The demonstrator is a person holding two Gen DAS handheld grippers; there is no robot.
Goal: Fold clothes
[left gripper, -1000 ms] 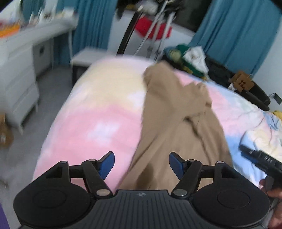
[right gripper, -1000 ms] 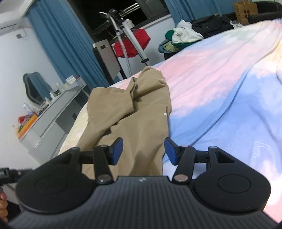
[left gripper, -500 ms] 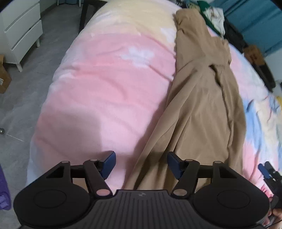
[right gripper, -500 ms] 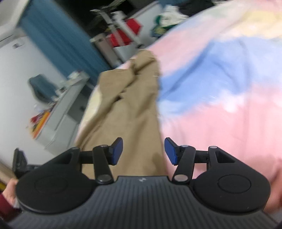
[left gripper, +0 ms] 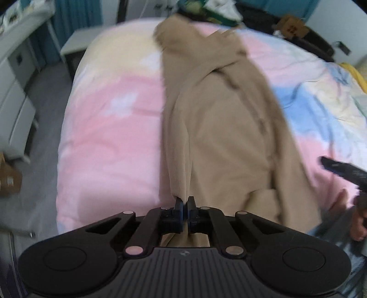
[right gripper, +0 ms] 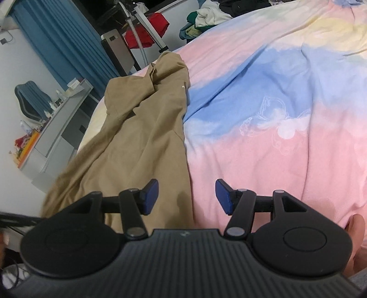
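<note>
Tan garment: it lies lengthwise along the bed, rumpled, its near edge drawn up into your left hand-held gripper.
Left hand-held gripper: you have just clenched it; its blue pads pinch a narrow fold of the tan cloth.
Right hand-held gripper: released, pads well apart over the garment's right edge and the pink cover, nothing between them.
Writing: you can read none; the small mark on each gripper body is too tiny, and the marks on the brown cardboard box are blurred.
Surface: the bed cover is pastel pink, blue and yellow, with a pale butterfly outline on the right.
Room: blue curtains, a grey counter crowded with small items on your left, a red cloth on a stand, a heap of clothes beyond the bed.
Hard to make out: the left wrist view is smeared by motion; the garment's near end is hidden behind both gripper bodies; your right hand shows only at the frame edge.
</note>
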